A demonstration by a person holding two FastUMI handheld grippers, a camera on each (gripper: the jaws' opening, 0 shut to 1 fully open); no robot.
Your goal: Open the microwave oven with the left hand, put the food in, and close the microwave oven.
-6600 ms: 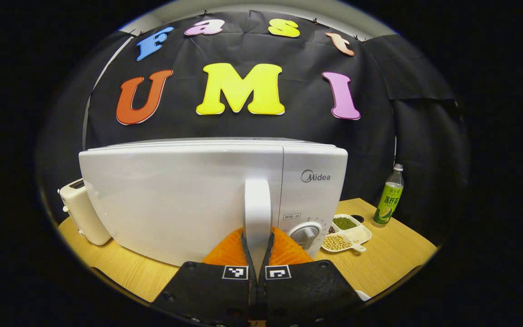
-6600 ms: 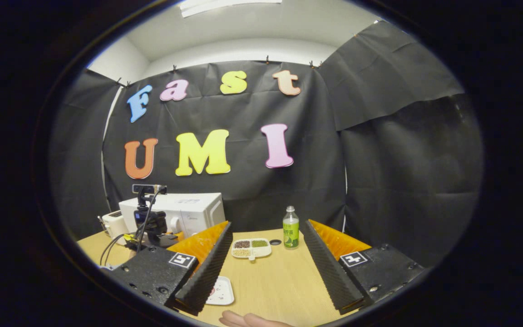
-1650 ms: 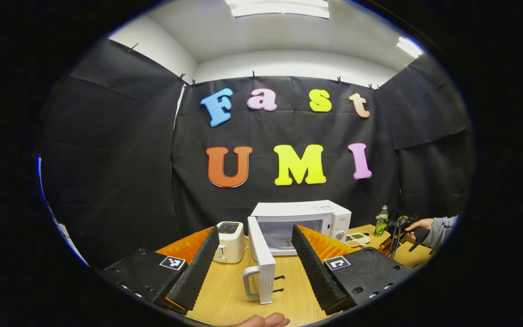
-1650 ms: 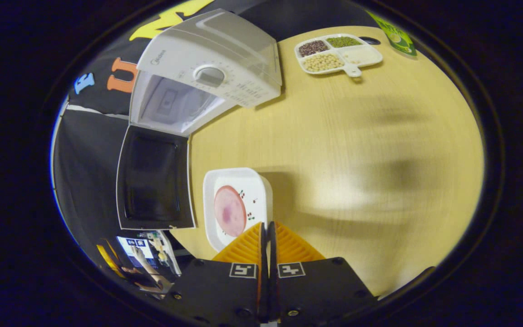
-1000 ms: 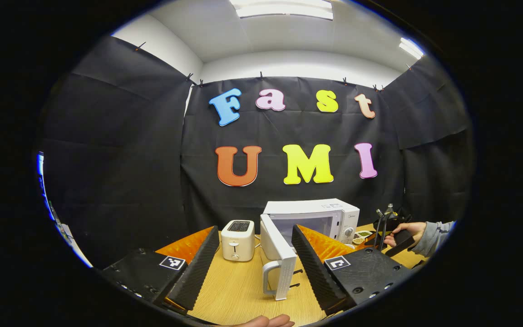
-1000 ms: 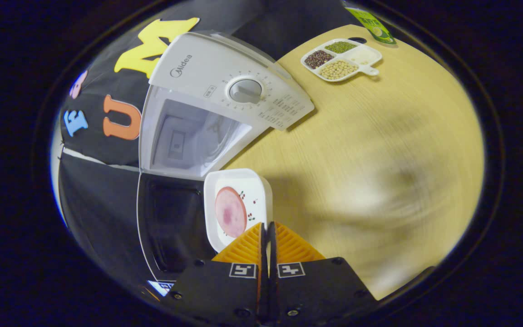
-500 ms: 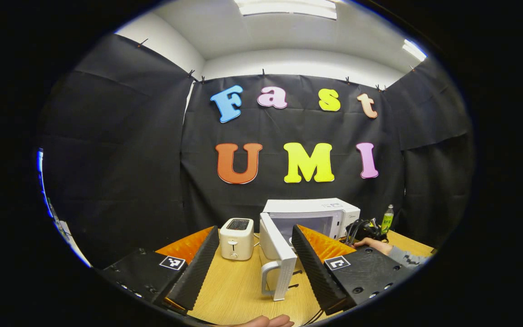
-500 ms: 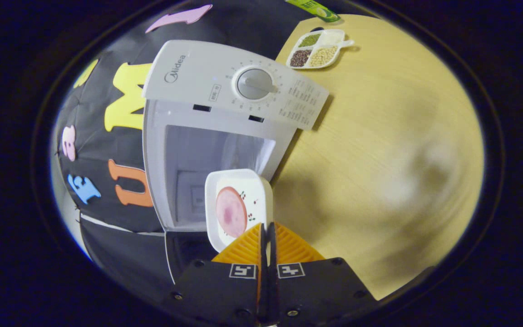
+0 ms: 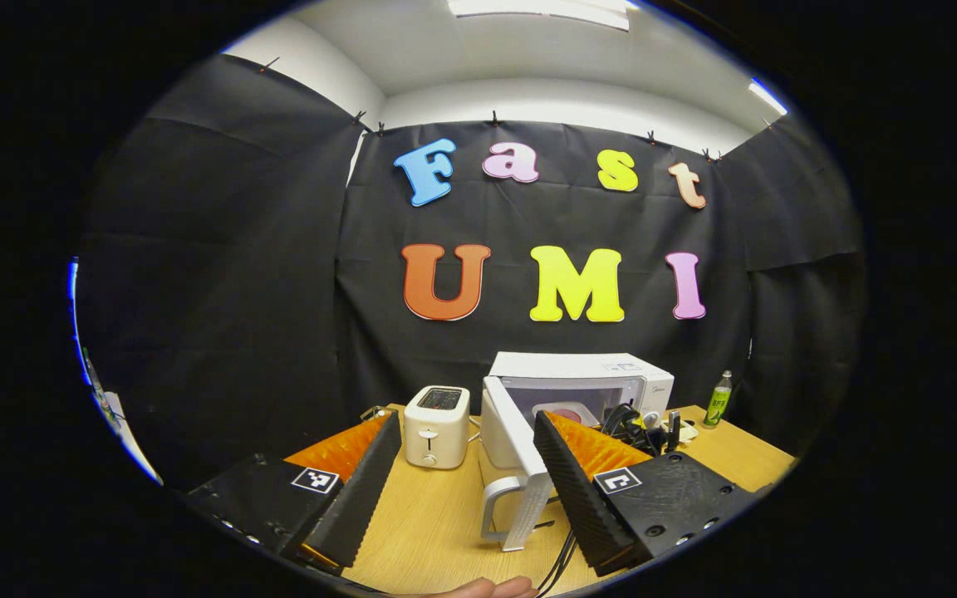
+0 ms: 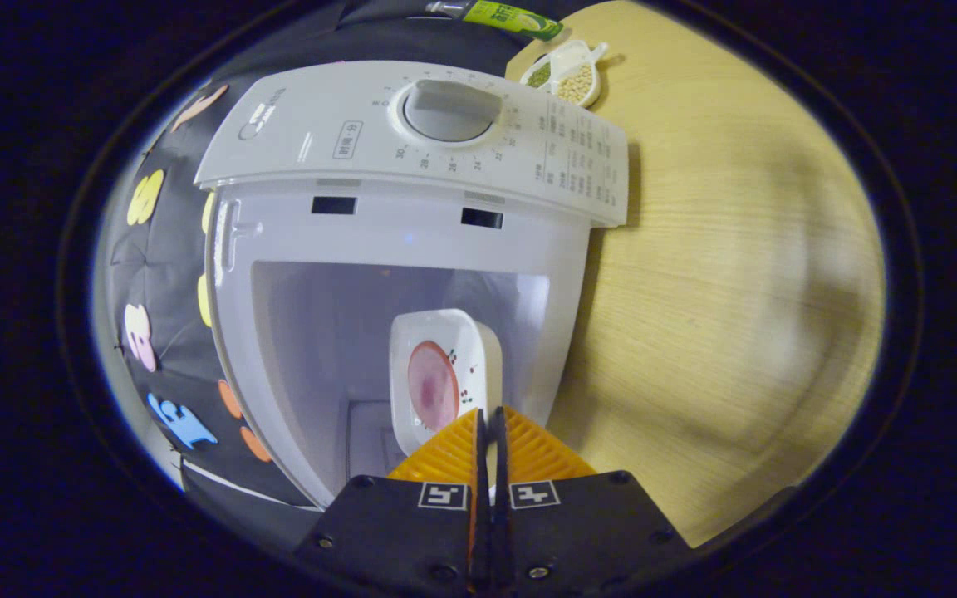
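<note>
White plate [image 10: 445, 378] w/ a pink ham slice [image 10: 429, 384] is pinched at its near rim by the right claw [image 10: 491, 432], fingers clenched on it; plate sits inside the mouth of the microwave [image 10: 395, 249] cavity. Left claw [image 9: 466, 465] hangs released over the wooden desk [image 9: 437, 523], fingers wide apart; microwave door [image 9: 516, 465] stands open between them, toaster [image 9: 437, 425] just left of it.

One microwave oven [image 9: 582, 375] stands on one wooden table [image 9: 437, 523], its single door [image 9: 516, 453] swung open, with one toaster [image 9: 437, 423] beside it. One white plate [image 10: 445, 378] carries one slice of food [image 10: 431, 384]. One divided snack tray [image 10: 566, 75] and one green bottle [image 9: 720, 399] sit nearby. Two grippers are in view: the left gripper [image 9: 466, 477] and the right gripper [image 10: 491, 440].
</note>
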